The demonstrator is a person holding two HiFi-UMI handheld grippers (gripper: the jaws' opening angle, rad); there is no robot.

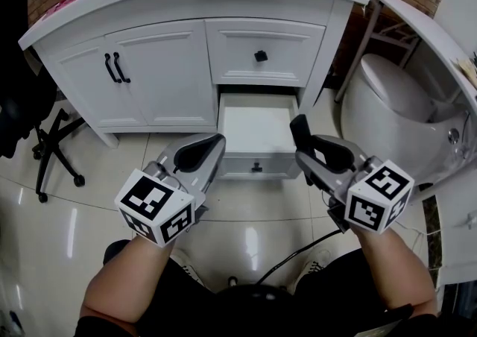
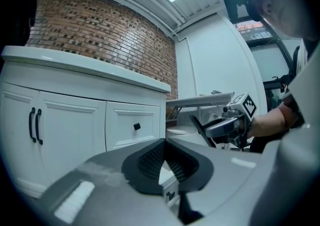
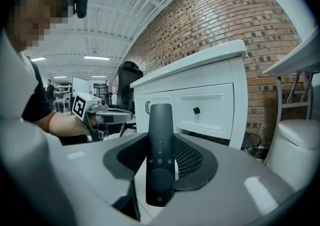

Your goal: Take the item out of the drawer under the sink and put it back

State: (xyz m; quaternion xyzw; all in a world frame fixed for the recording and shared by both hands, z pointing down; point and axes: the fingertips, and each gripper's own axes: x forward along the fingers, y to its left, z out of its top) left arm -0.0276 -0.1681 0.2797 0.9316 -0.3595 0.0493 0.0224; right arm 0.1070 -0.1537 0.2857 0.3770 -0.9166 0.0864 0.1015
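Remote [image 3: 160, 125] stands upright in my right tongs [image 3: 161, 156], squeezed between both pads. My left tongs [image 2: 165, 159] are pressed together, holding nothing. Drawer [image 1: 257, 130] is pulled open.

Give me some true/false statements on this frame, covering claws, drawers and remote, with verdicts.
1. The right claw grips a slim black remote control. True.
2. The lower white vanity drawer is closed. False: it is pulled out, with nothing seen inside.
3. The left claw holds the remote. False: nothing is between its jaws.
4. The upper white drawer with a black knob is closed. True.
5. A white toilet stands beside the vanity. True.
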